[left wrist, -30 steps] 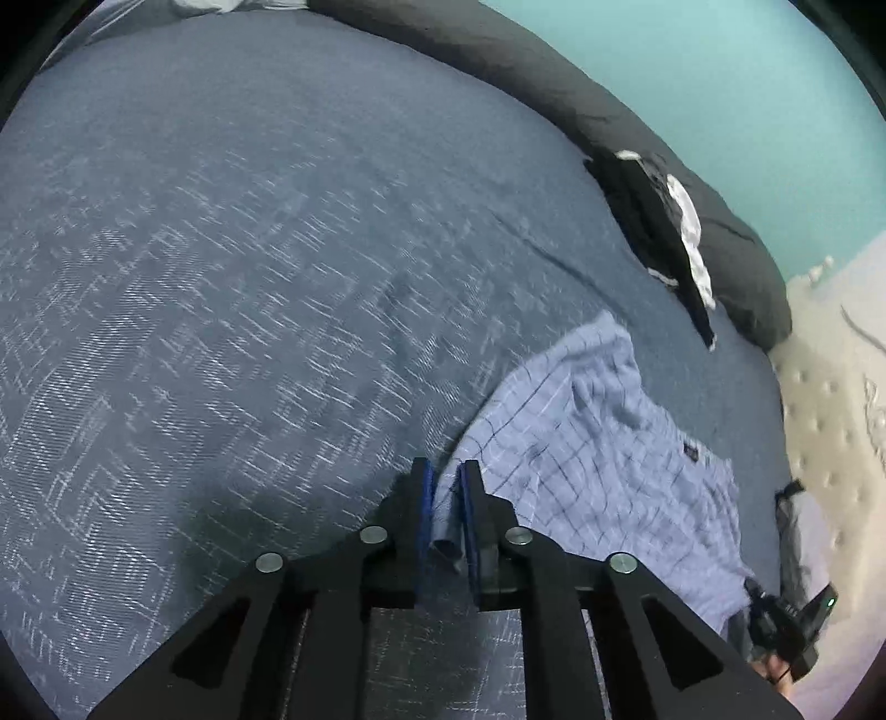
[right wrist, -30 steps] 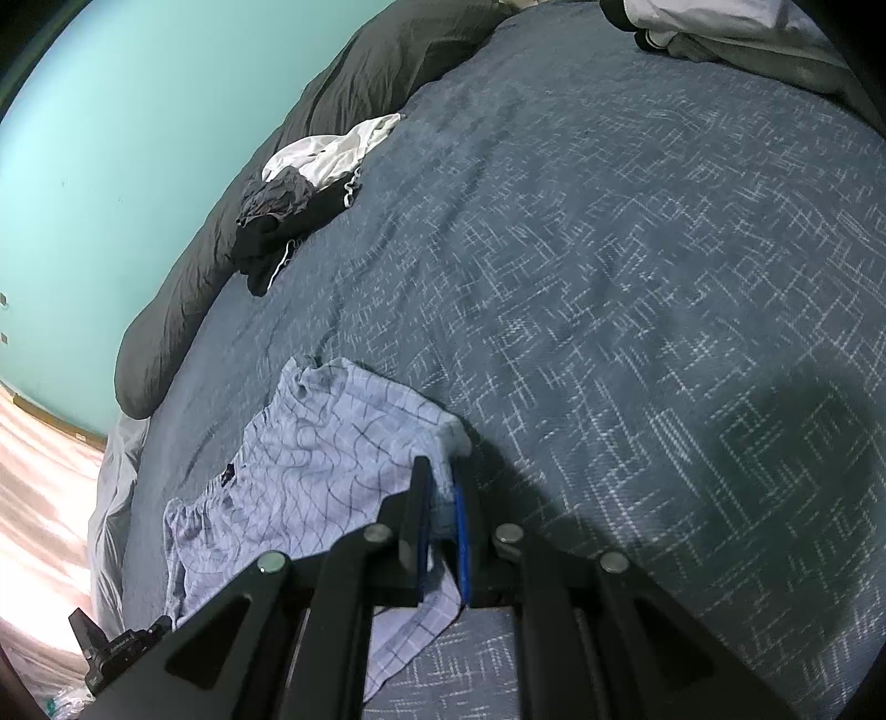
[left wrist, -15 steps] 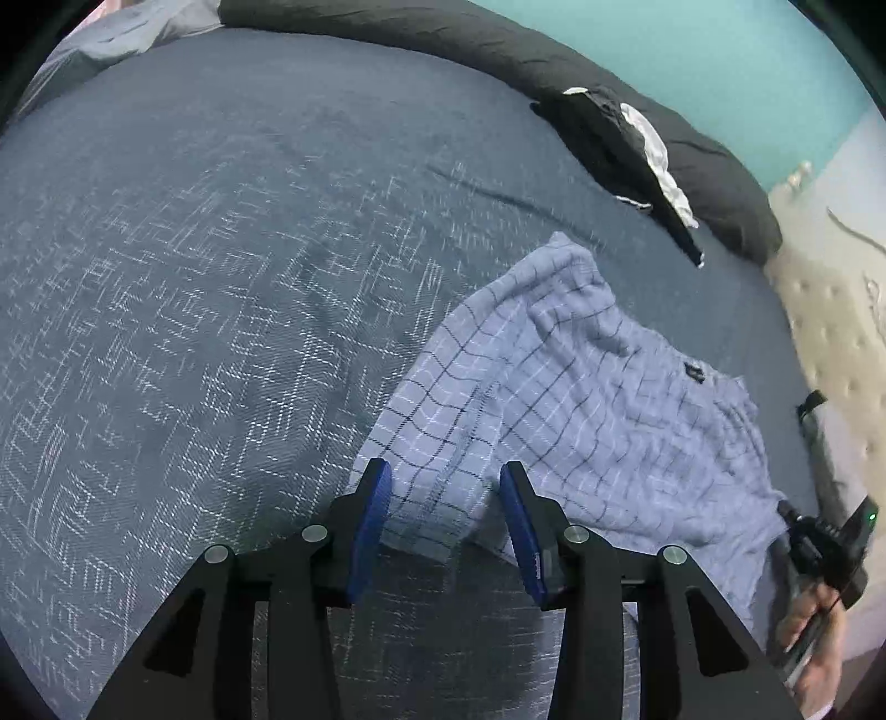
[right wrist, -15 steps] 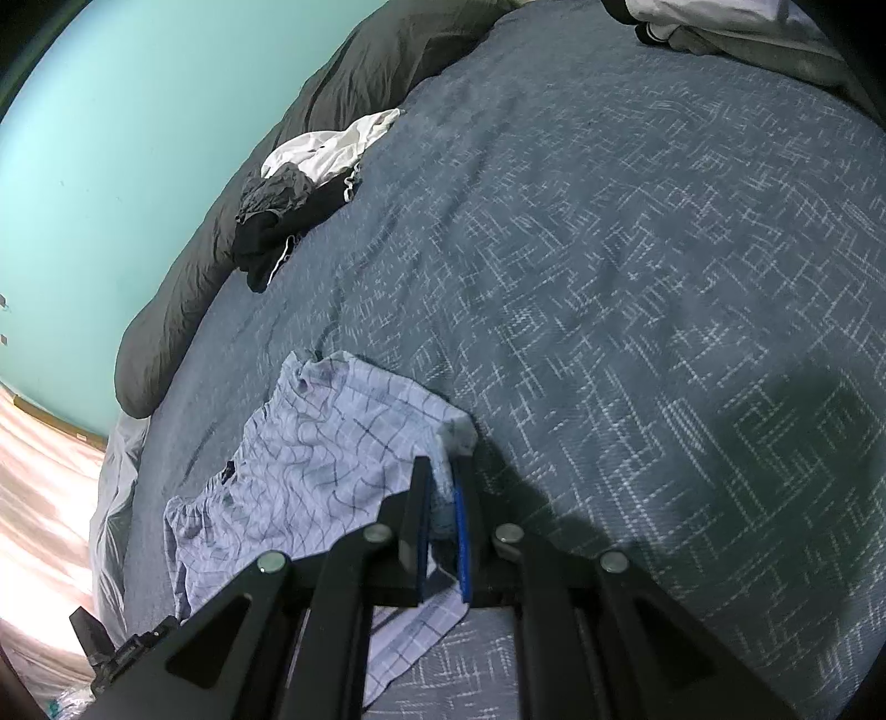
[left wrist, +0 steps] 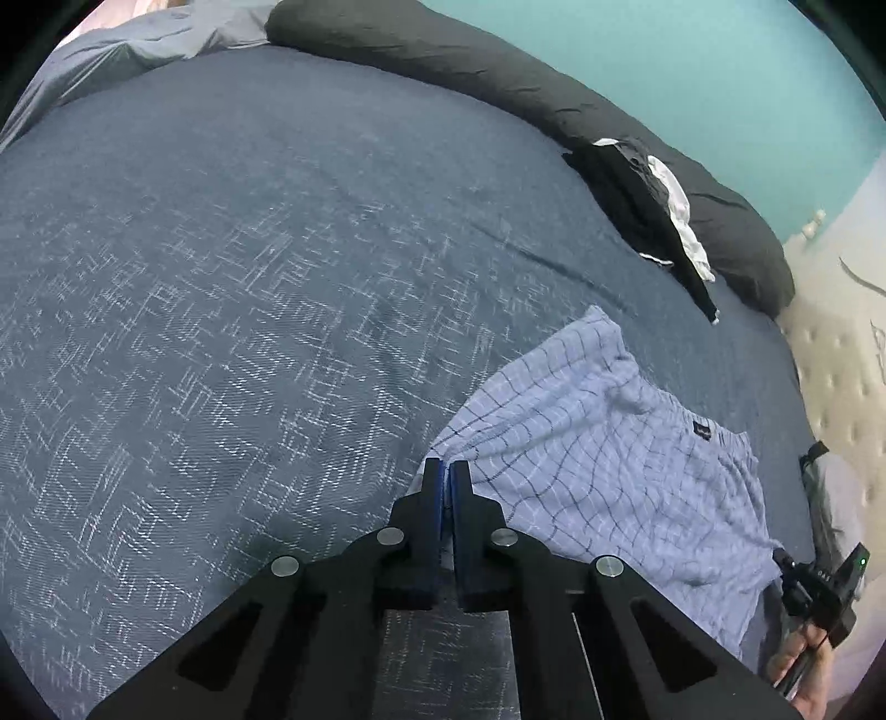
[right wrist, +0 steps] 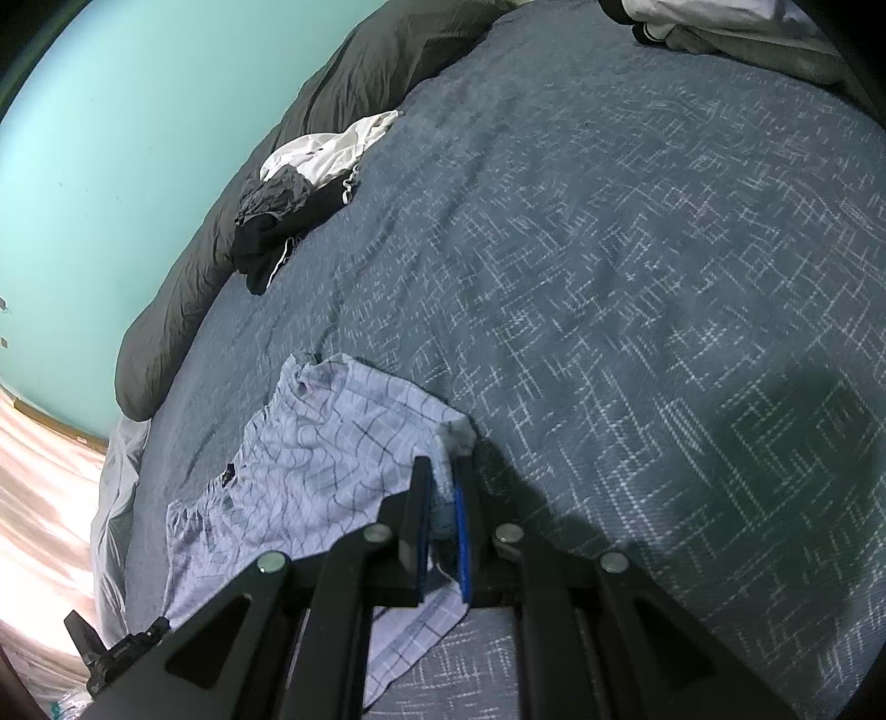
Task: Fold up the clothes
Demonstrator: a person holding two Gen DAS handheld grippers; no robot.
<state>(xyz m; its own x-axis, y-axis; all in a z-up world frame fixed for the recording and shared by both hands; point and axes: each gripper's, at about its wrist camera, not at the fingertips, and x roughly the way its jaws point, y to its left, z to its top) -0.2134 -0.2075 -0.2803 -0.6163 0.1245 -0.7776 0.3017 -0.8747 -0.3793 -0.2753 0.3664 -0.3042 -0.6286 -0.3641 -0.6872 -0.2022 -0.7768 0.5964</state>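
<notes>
Left claw (left wrist: pixel 446 471): clenched, pinching the near-left corner of the shorts (left wrist: pixel 598 459); only a thin sliver of cloth shows between the blue pads. Right claw (right wrist: pixel 443 482): clenched on the shorts (right wrist: pixel 332 454) too, bunched fabric wedged between the pads, a loose flap hanging below the jaws.

Shorts: light blue check, spread mostly flat on the bed (left wrist: pixel 249 277), wrinkled, waistband with small dark label toward the far right in left view. Sitting near the bed's edge, close to both claws. Corner in the right claw lifted slightly, casting a shadow on the cover.

Bed cover: dark blue with white crosshatch weave, mostly bare. Dark grey bolster (left wrist: pixel 498 72) along the far edge against a teal wall (right wrist: pixel 138 111). Small pile (right wrist: pixel 299 188) of black, grey and white clothes resting against the bolster, well apart from the shorts. More pale clothes (right wrist: pixel 736 27) at the far corner in right view.

Right view: left claw's handle visible low left, beyond the bed edge. Left view: right claw's handle with a green LED low right, a hand (left wrist: pixel 803 670) wrapped round it. Tufted cream panel (left wrist: pixel 841 354) at right edge.
</notes>
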